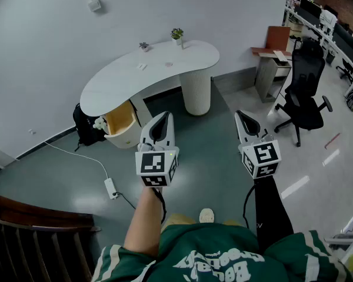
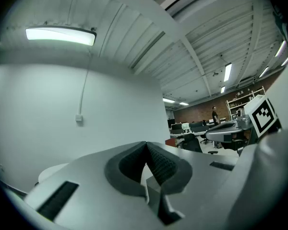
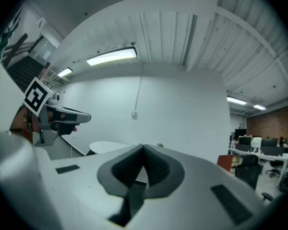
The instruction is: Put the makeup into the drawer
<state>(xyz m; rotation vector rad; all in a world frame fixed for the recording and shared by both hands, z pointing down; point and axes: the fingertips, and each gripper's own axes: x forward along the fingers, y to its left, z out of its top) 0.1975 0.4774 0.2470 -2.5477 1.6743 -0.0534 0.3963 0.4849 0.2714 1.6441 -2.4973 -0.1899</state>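
I hold both claws level and side by side, well short of the white desk [image 1: 123,78]. The left claw [image 1: 163,119] is clenched, its ribbed pads meeting at the tip with nothing between them. The right claw [image 1: 242,119] is clenched and empty in just the same way. Ahead of the left claw and a little to its left, the drawer [image 1: 122,117] stands pulled open under the near end of the desk, showing a yellow-wood inside. A white clump [image 1: 99,123] sits at the drawer's left edge, too small for me to identify. Further beyond the left claw, on the desk top, a small pale item [image 1: 142,67] lies near a tiny grey plant [image 1: 143,46], and a green potted plant [image 1: 177,35] stands at the far edge. I cannot say whether the pale item is the makeup. Left of the drawer, a black bag [image 1: 85,125] rests on the floor against the wall. Below and left of the left claw, a power strip [image 1: 111,187] lies on the floor with its cable. Off to the right of the right claw stands a black office chair [image 1: 306,93].
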